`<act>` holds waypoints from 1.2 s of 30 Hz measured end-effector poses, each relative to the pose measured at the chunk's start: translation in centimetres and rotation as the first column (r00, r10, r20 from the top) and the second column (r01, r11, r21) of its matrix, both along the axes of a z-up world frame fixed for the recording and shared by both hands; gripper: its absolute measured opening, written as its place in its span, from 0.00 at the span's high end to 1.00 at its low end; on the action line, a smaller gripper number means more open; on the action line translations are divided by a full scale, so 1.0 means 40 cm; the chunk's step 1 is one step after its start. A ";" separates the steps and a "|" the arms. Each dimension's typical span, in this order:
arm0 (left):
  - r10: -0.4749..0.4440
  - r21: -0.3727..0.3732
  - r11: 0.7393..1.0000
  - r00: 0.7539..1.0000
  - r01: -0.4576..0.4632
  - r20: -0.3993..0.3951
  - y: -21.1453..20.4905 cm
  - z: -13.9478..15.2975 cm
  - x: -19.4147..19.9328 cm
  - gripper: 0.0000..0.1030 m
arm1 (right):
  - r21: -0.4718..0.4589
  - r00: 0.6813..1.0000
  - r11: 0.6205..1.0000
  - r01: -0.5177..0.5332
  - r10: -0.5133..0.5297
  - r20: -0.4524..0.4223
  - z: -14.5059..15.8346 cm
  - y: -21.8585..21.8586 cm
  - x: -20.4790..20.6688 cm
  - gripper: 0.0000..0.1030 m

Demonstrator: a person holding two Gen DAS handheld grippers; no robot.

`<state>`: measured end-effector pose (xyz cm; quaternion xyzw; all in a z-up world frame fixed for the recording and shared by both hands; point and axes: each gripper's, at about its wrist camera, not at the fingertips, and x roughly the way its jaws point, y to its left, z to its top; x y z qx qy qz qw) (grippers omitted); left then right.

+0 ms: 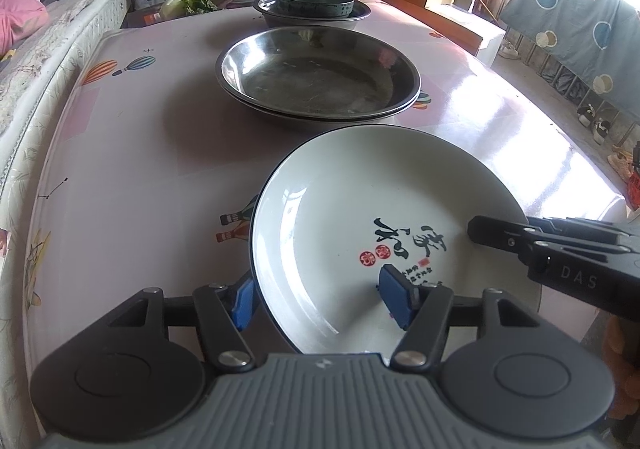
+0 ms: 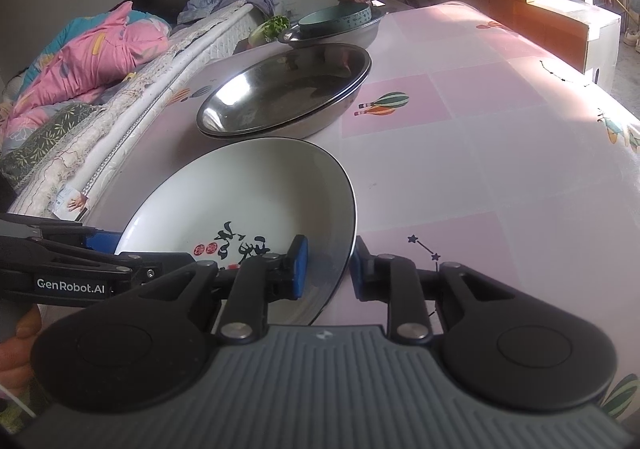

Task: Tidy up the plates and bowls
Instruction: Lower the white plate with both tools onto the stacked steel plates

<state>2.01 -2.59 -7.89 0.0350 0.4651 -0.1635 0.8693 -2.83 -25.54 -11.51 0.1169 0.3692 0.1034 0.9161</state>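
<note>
Both grippers stand spread, the left gripper [image 1: 326,301] and right gripper [image 2: 330,269] each straddling opposite rims of the white plate [image 1: 360,225] near the tabletop's [image 2: 500,153] front edge, stacked steel plates [image 1: 320,79] just beyond.

I can't see the near rim of the white plate [image 1: 360,233]; my left gripper [image 1: 324,299] body covers it. The lower steel plate [image 1: 320,117] shows only as an edge beneath the upper one. The teal bowl [image 1: 315,1] hides its basin's [image 1: 360,15] floor.
</note>
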 end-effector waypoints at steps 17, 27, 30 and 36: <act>0.010 -0.002 1.000 1.000 -0.010 -0.002 -0.001 0.012 -0.005 0.38 | 0.017 1.000 1.000 0.016 -0.016 -0.017 0.010 -0.006 0.002 0.78; 0.012 -0.009 1.000 1.000 -0.012 0.000 0.001 0.015 -0.005 0.38 | 0.024 1.000 1.000 0.015 -0.014 -0.019 0.013 -0.009 0.001 0.78; 0.012 -0.010 1.000 1.000 -0.012 0.001 0.001 0.017 -0.005 0.38 | 0.024 1.000 1.000 0.015 -0.014 -0.018 0.014 -0.008 0.000 0.78; 0.015 -0.013 1.000 1.000 -0.015 0.005 0.001 0.022 -0.009 0.38 | 0.023 1.000 1.000 0.012 -0.011 -0.015 0.019 -0.009 -0.001 0.78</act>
